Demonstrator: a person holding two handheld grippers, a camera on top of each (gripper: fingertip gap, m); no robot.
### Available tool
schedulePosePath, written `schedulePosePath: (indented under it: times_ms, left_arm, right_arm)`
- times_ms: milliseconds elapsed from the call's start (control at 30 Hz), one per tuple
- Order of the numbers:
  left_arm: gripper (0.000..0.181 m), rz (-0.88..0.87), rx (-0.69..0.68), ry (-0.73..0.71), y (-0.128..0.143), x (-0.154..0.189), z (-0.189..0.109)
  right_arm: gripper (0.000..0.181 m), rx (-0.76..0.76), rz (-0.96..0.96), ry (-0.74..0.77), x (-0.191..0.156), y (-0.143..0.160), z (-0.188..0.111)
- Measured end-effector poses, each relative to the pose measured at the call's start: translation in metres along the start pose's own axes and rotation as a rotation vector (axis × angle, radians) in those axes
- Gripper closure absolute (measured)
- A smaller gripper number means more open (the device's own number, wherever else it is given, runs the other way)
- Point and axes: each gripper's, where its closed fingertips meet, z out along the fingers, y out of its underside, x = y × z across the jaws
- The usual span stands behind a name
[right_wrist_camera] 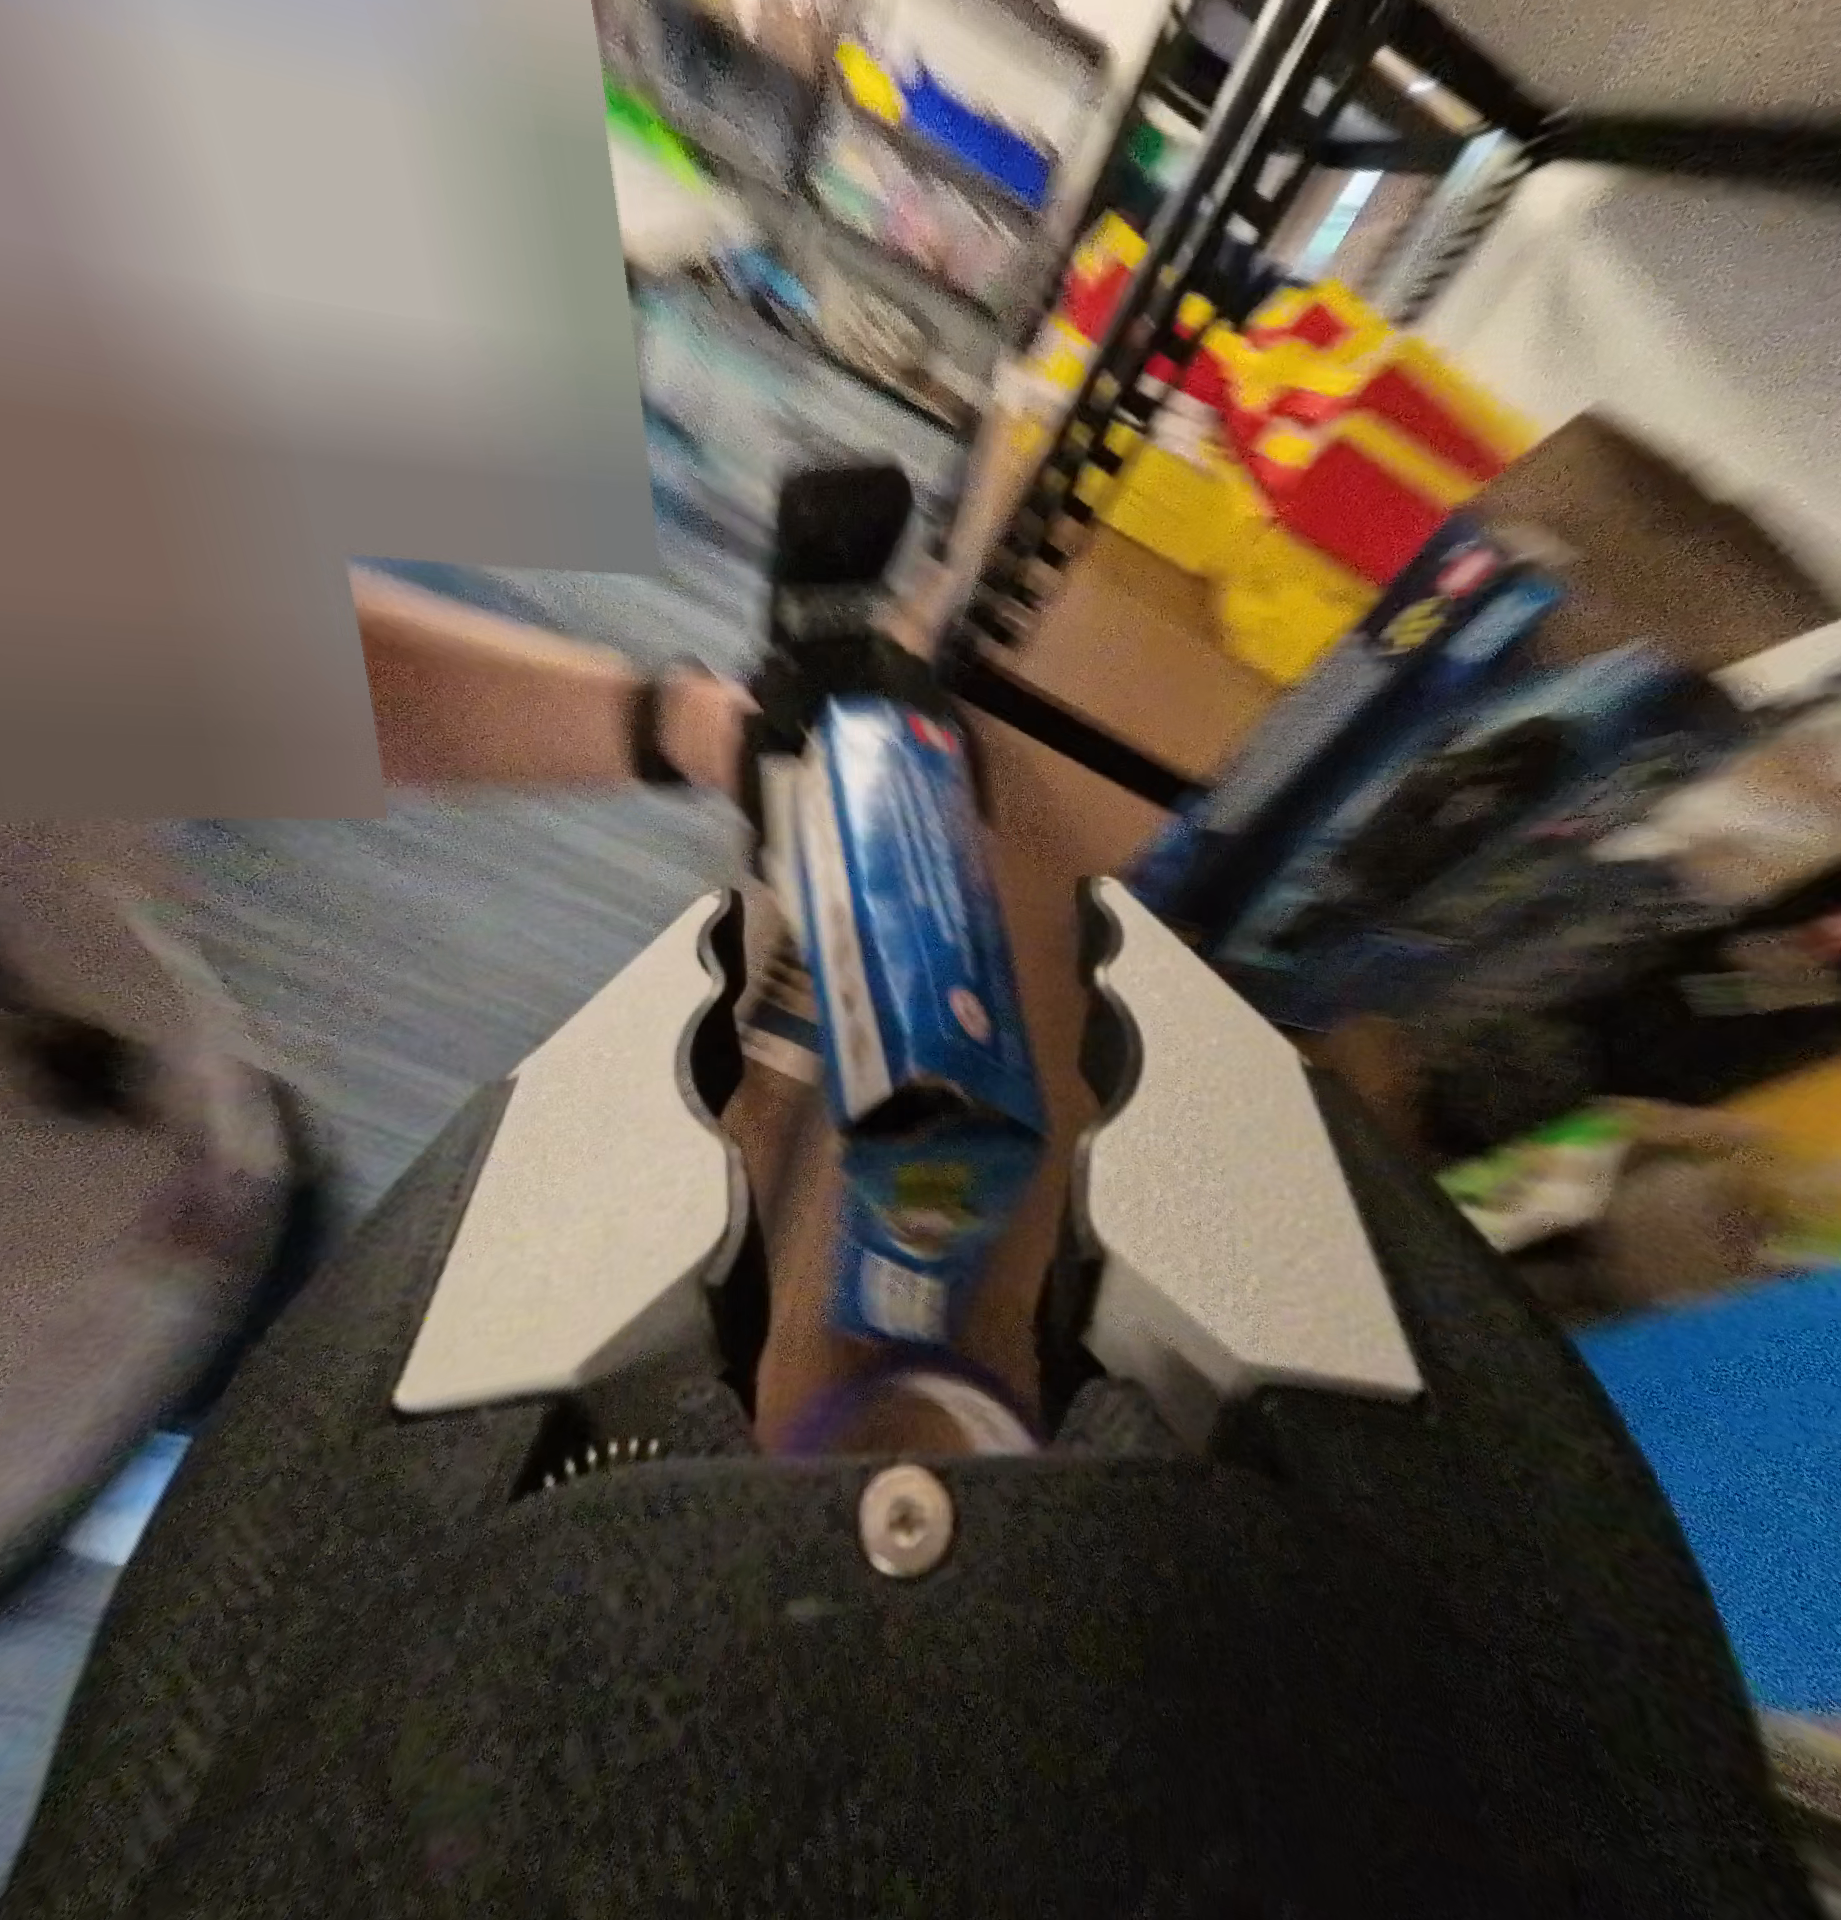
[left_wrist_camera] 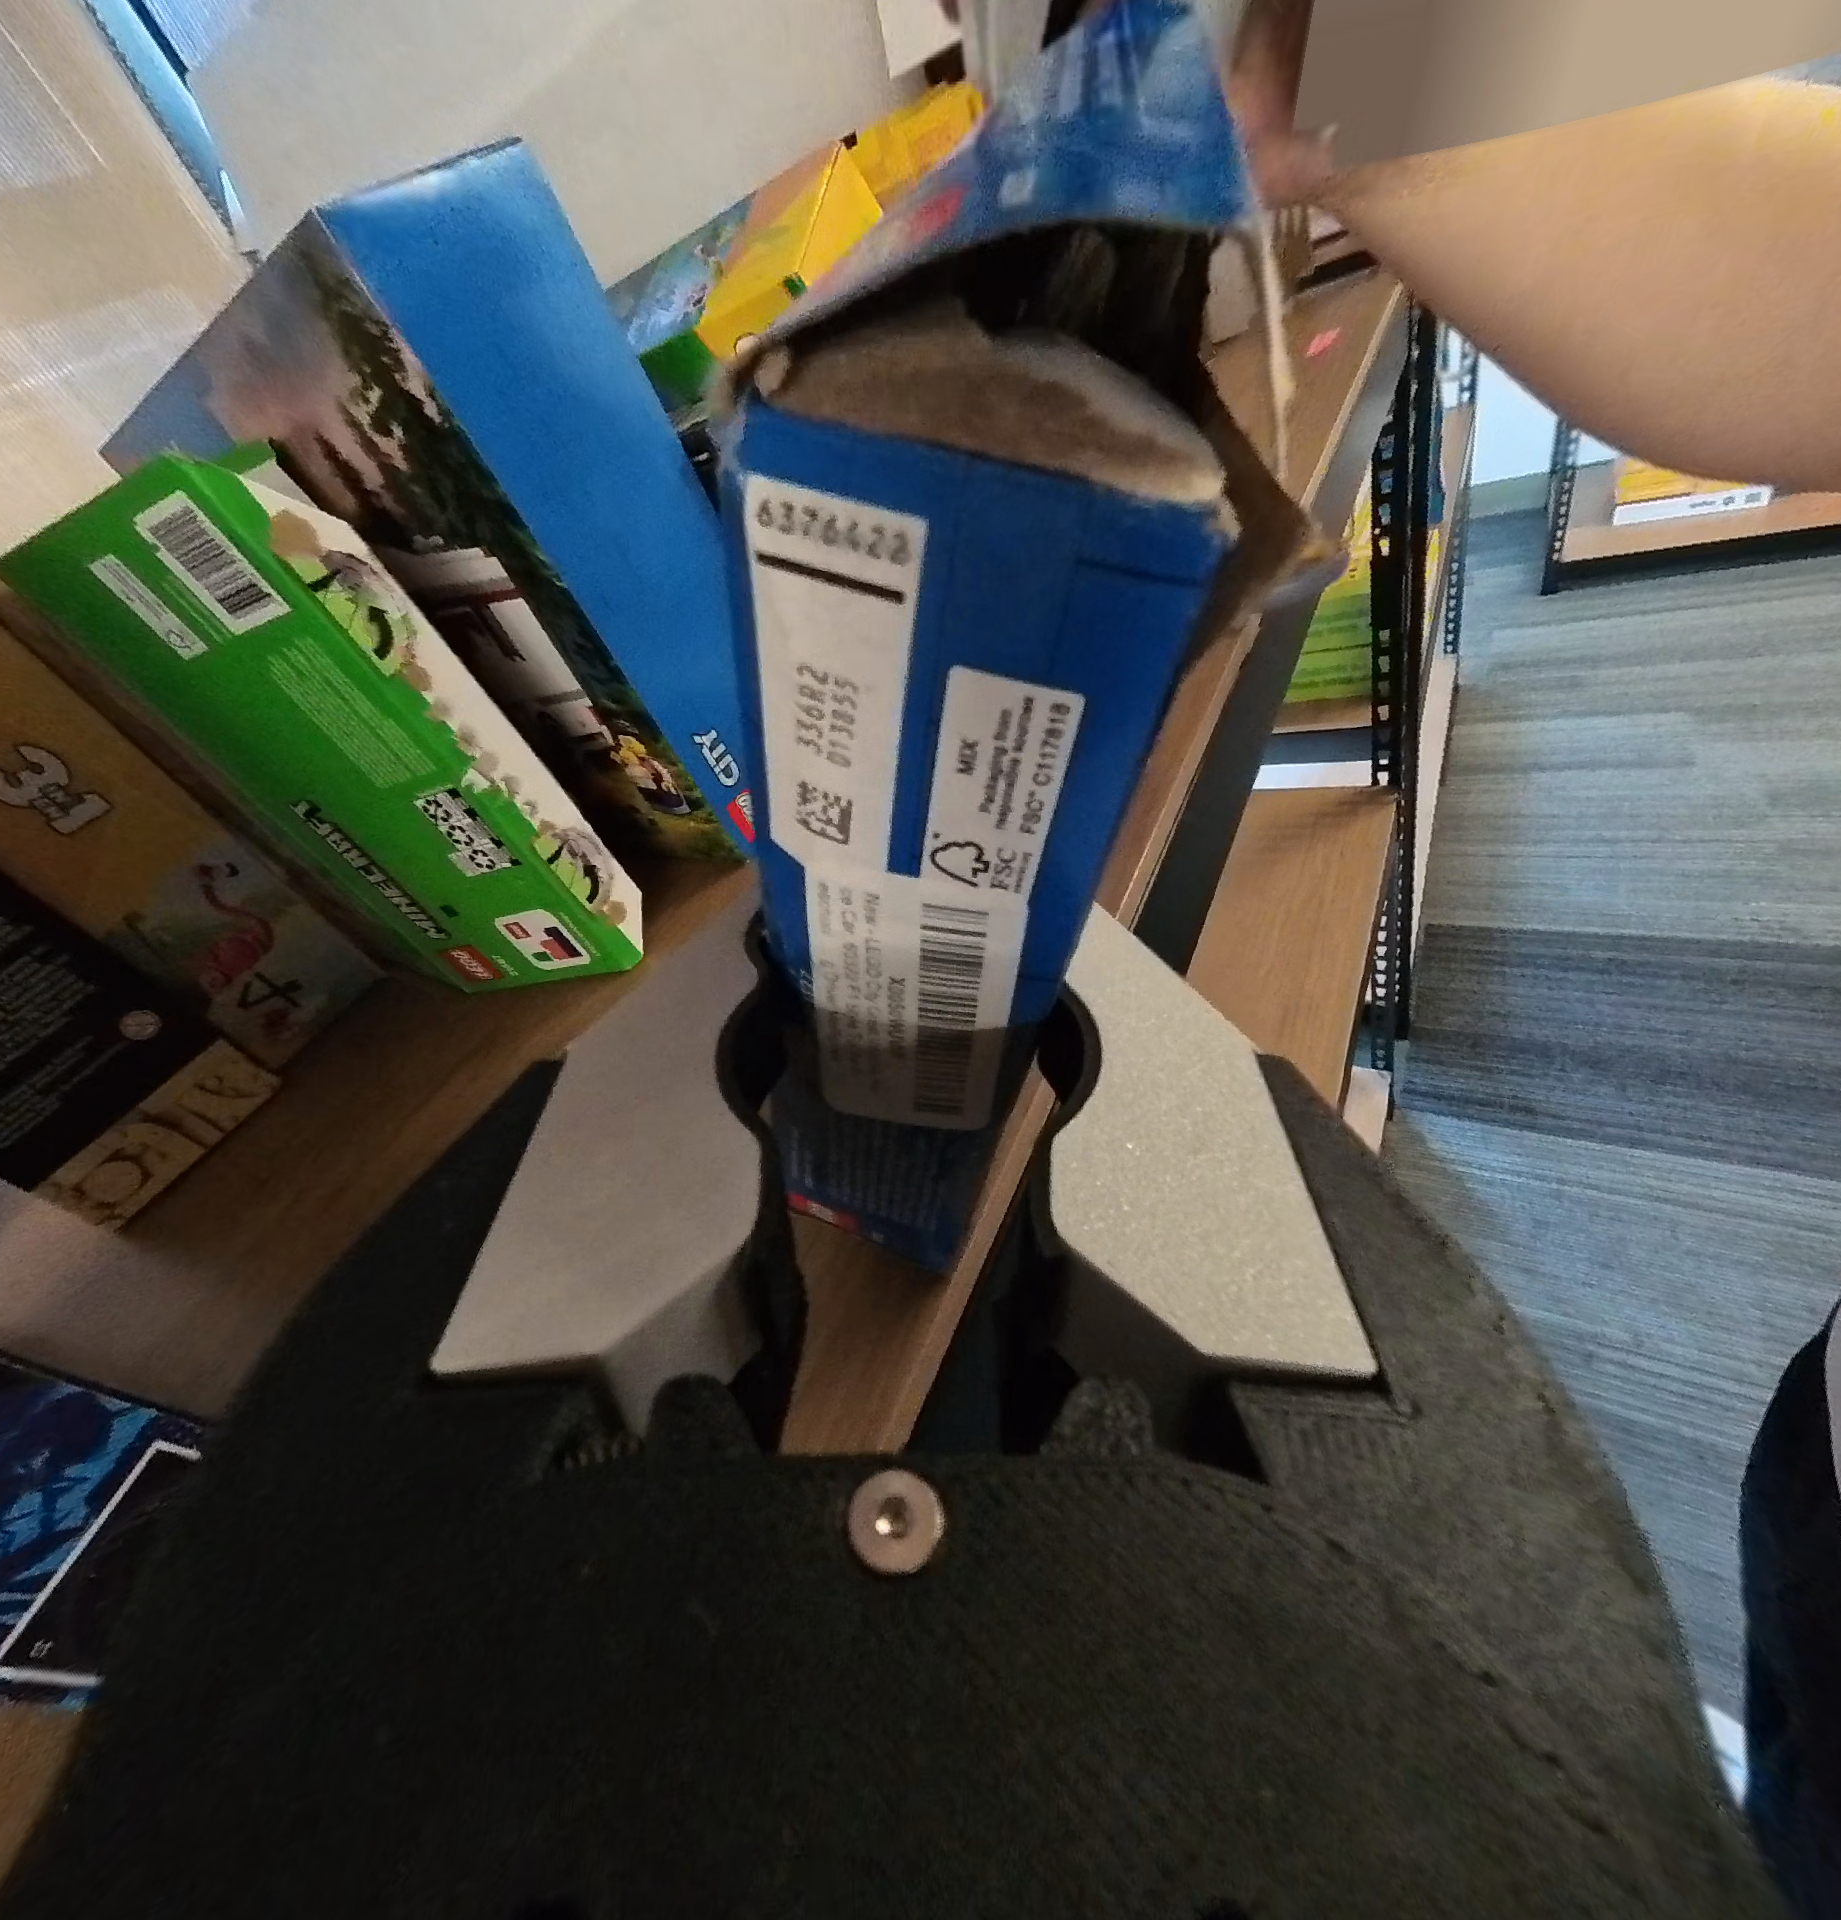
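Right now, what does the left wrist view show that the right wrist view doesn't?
Left wrist view only: the green box lying on the wooden shelf, a tall blue box leaning behind it, and a bare forearm. Right wrist view only: red-and-yellow boxes, blurred, and the right tool open around the torn end. Both: the opened blue box, clamped by the left tool.
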Motion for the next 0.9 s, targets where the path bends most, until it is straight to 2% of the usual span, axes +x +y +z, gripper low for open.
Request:
schedulePosePath:
  times_ms: [67,133,167,333,433,633,800,900]
  left_arm:
    - [0.136,-0.007,0.002,0.010,0.000,0.000,0.000]
    - [0.136,-0.001,0.002,0.013,0.000,-0.001,0.000]
    - [0.137,0.003,0.002,0.013,0.000,0.000,0.000]
    - [0.135,0.091,0.016,0.003,0.000,0.008,-0.002]
    - [0.135,0.167,0.015,-0.026,0.000,0.013,-0.003]
    - [0.136,0.322,0.009,-0.095,0.003,0.020,-0.005]
    - [0.137,0.391,-0.001,-0.145,0.006,0.021,-0.006]
    - [0.137,0.341,0.011,-0.132,0.004,0.019,-0.007]
  right_arm:
    - [0.118,-0.142,-0.276,0.143,0.002,0.017,0.003]
    - [0.129,-0.222,-0.280,0.147,0.003,0.030,0.006]
    - [0.144,-0.223,-0.241,0.125,0.002,0.032,0.007]
    - [0.151,-0.049,0.080,-0.088,-0.014,0.009,0.006]
    - [0.157,-0.030,0.263,-0.122,-0.009,0.010,0.007]
    - [0.159,0.026,0.745,-0.334,-0.018,0.011,0.009]
    - [0.160,0.076,0.998,-0.390,-0.016,0.017,0.011]
    - [0.161,0.124,1.104,-0.391,-0.005,0.020,0.012]
